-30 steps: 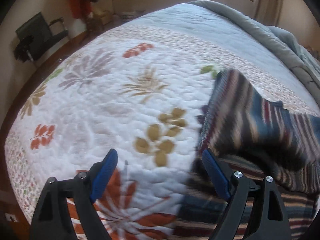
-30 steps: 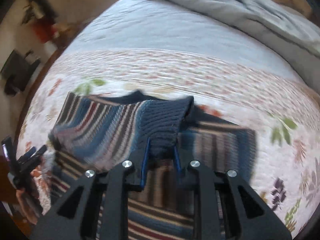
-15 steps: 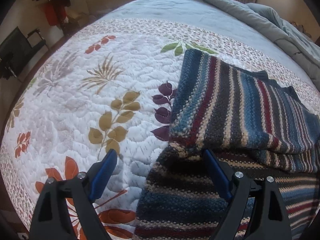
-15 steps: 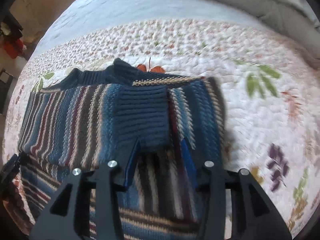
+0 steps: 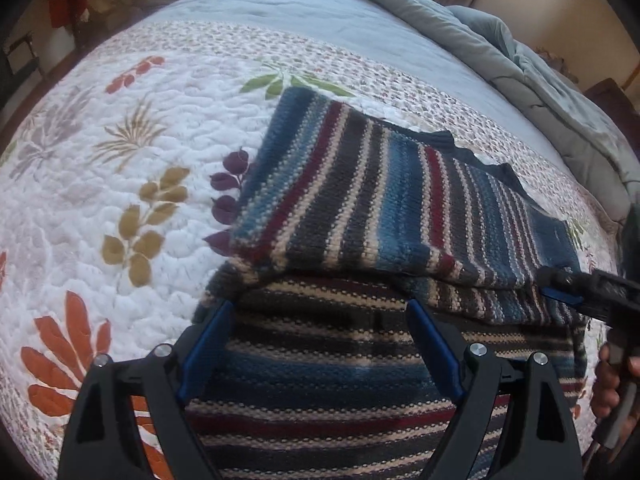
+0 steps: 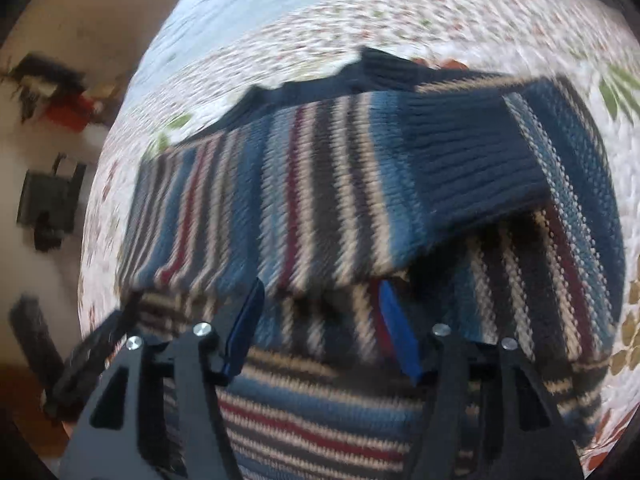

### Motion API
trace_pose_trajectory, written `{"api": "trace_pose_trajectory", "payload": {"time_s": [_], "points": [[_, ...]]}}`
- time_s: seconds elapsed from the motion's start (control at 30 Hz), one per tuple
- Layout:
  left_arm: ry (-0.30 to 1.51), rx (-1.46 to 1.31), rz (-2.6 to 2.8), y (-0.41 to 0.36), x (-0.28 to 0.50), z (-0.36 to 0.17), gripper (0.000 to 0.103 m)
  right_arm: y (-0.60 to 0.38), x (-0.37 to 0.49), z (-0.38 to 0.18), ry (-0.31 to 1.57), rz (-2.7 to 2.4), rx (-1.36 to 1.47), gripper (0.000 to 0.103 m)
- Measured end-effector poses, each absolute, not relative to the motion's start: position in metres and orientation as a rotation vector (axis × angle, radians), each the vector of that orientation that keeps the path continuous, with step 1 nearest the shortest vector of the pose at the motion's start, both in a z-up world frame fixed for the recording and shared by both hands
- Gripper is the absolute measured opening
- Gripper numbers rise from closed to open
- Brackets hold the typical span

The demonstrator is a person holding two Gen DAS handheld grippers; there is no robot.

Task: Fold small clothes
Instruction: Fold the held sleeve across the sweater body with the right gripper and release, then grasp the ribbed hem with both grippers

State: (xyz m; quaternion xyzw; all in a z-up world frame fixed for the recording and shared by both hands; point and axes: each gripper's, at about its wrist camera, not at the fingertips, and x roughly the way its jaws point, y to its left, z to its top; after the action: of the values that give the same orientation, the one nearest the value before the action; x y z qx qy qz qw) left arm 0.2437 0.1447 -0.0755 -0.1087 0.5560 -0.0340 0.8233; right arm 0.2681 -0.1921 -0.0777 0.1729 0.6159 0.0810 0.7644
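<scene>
While the striped sweater point(image 5: 360, 216) lies on the quilt point(image 5: 132, 152) of the bed, its upper part folded over the lower, the left gripper point(image 5: 320, 320) hangs low above the lower layer, fingers point(image 5: 208, 340) spread wide and holding nothing. Toward the sweater's right edge, the right gripper point(image 6: 320, 300) points at the fold's edge, fingers point(image 6: 396, 328) apart and empty; that view is blurred.

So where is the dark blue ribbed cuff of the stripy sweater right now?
In the right wrist view, the dark blue ribbed cuff lies folded across the striped knitted sweater, upper right, just beyond the open right gripper.
</scene>
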Motion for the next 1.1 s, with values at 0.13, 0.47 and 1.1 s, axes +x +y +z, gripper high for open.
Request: {"api": "trace_pose_trajectory", "payload": {"time_s": [0.13,0.47,1.1], "points": [[1.195,-0.228,-0.049,0.147,0.247,-0.083,0.088,-0.203,0.279,-0.085,1.321,0.162,0.414,0.02],[1.221,-0.16,-0.027,0.137,0.25,-0.099,0.088,-0.224,0.265,-0.092,1.264,0.169,0.375,0.013],[1.246,0.014,-0.01,0.112,0.244,-0.112,0.096,-0.246,0.182,-0.083,1.301,0.191,0.314,0.033]]}}
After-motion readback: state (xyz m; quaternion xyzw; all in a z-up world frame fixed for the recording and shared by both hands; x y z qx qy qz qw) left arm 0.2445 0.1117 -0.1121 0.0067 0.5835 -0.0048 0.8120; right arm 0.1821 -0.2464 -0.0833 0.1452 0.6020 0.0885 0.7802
